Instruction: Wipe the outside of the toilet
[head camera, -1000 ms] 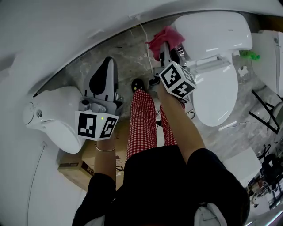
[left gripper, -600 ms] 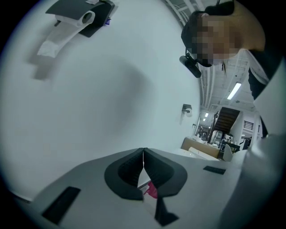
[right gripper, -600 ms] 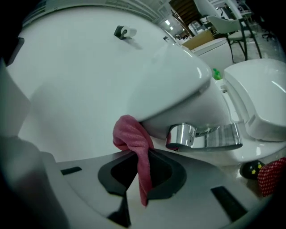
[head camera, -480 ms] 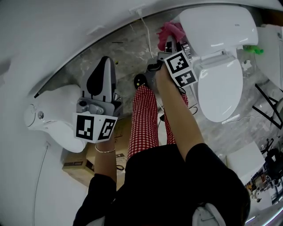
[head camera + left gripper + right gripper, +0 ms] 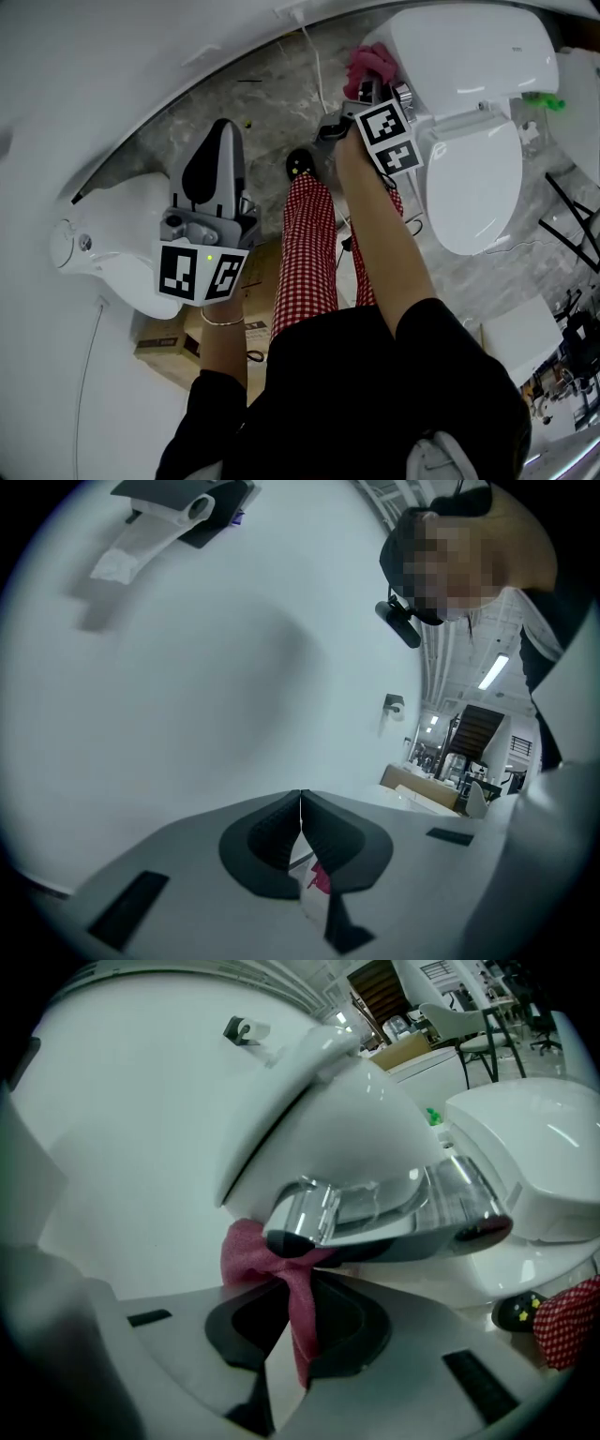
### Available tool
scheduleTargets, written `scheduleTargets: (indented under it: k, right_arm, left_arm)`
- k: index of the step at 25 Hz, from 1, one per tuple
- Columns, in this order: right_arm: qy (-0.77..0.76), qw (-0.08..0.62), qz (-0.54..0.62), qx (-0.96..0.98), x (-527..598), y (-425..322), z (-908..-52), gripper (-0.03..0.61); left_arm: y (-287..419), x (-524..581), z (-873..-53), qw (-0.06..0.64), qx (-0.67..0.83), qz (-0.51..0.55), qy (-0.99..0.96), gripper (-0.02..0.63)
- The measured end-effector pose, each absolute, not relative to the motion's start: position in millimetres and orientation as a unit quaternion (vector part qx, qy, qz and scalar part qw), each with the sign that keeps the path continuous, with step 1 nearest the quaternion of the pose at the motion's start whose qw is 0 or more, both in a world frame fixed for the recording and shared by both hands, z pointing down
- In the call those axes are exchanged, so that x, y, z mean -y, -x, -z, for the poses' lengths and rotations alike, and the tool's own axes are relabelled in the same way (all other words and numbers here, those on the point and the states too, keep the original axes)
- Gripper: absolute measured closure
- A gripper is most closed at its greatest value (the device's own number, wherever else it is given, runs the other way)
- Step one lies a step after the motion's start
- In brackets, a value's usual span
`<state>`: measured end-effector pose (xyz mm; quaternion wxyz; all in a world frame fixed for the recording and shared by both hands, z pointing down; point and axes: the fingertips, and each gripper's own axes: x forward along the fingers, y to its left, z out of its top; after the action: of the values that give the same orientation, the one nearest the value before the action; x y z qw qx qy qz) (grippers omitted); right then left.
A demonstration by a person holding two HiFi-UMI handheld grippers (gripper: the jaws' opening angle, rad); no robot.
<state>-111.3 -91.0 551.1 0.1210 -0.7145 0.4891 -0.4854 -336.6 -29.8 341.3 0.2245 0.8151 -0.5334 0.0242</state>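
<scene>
pink cloth (image 5: pixel 368 62) against toilet (image 5: pixel 473 178)

1. The cloth (image 5: pixel 368 64) is pink.
2. The toilet (image 5: pixel 473 187) is glossy white.
3. The trousers (image 5: pixel 305 253) are red-and-white checked.
4. The floor (image 5: pixel 267 112) is grey, marble-veined.
5. The marker cube (image 5: pixel 389 141) carries black-and-white squares.

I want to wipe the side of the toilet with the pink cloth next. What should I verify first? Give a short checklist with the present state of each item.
1. Grip: right gripper is shut on the pink cloth. Ok.
2. Contact: the cloth lies against the chrome trim on the side of the toilet. Ok.
3. Lid is down. Ok.
4. Left gripper is shut, empty and well away from the cloth. Ok.
5. Cloth damp enough: cannot tell.
</scene>
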Motion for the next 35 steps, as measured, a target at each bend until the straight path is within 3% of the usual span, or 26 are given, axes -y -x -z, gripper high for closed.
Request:
scheduleTargets:
  k: [35]
  right_arm:
    - [0.740, 0.022, 0.509, -0.439, 71.5, 114.3, -686.6, 0.518]
  left_arm:
    - [358.7, 30.9, -383.8, 0.230, 0.524, -0.045, -0.819, 0.603]
